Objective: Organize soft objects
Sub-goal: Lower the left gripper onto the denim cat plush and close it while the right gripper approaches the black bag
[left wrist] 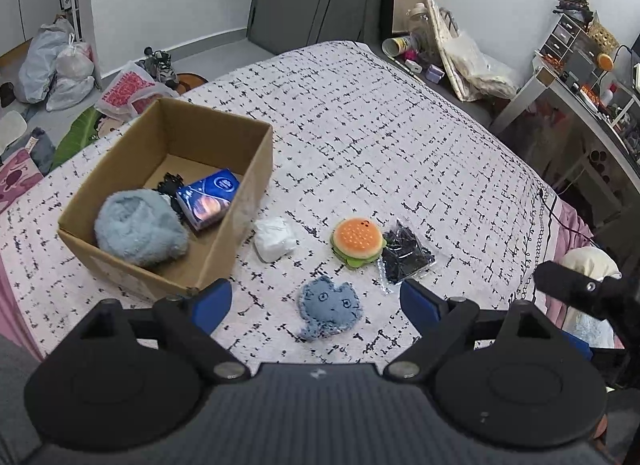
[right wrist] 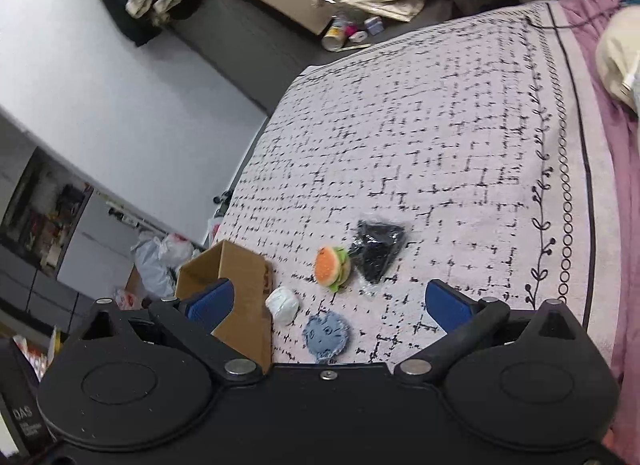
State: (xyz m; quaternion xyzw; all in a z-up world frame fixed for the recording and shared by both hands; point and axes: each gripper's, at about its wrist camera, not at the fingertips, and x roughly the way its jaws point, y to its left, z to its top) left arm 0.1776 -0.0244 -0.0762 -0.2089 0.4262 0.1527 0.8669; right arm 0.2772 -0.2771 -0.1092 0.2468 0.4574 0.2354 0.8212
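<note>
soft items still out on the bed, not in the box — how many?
4. White bundle right beside the cardboard box; burger plush mid-bed; black packet touching the burger's far side; blue denim cat patch nearest the left gripper. None seem hidden.

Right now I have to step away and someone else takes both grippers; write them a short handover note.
Left gripper: open, empty, above the blue denim cat patch.
Right gripper: open, empty, facing the same cluster.
Done: in the cardboard box lie a fluffy blue plush, a blue tissue pack and something small and black.
Left on the bedspread: white soft bundle beside the box, burger plush, black item in a clear bag, the cat patch.
</note>
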